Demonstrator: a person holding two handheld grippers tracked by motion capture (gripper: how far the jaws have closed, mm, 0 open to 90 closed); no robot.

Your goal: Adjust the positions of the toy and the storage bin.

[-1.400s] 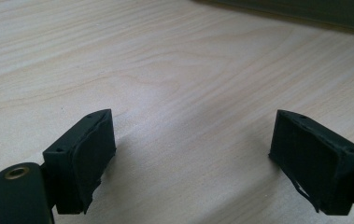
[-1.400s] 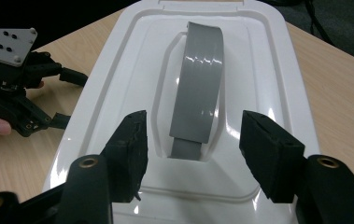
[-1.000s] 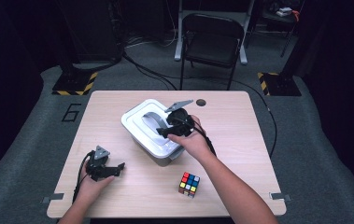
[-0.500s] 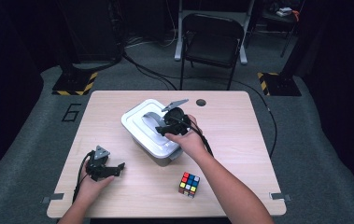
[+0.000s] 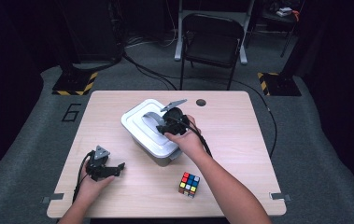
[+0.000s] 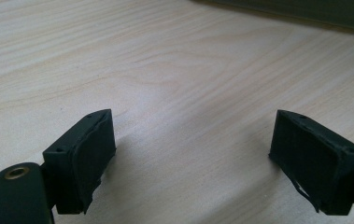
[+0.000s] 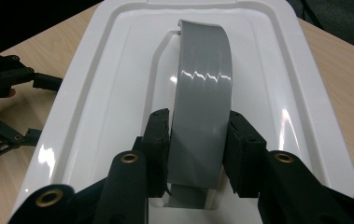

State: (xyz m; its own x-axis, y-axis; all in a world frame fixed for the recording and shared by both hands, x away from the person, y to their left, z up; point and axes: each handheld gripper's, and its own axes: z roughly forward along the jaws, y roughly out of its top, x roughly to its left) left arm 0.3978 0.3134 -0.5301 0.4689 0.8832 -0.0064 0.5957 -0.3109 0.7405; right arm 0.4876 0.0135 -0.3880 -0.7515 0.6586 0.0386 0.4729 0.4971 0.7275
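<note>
A white plastic box [image 5: 163, 148] with a white lid [image 7: 118, 70] stands at the table's middle. An arched grey handle [image 7: 202, 88] runs along the lid's top. My right gripper [image 7: 197, 135] has just been closing, and its two pads now press on the sides of this handle near its near end. In the high view the right gripper [image 5: 164, 126] sits over the lid's right part. My left gripper [image 5: 114, 169] rests low at the table's front left, jaws wide open. The left gripper [image 6: 193, 149] has bare wood between its pads.
A colourful puzzle cube [image 5: 189, 184] lies on the wooden table [image 5: 240, 135] near the front, right of the box. A small round hole [image 5: 201, 101] marks the table's far edge. A black folding chair [image 5: 212, 37] stands behind the table.
The right gripper has shifted slightly left over the lid and its jaws have closed onto the grey handle. The left hand and the cube stay where they were.
</note>
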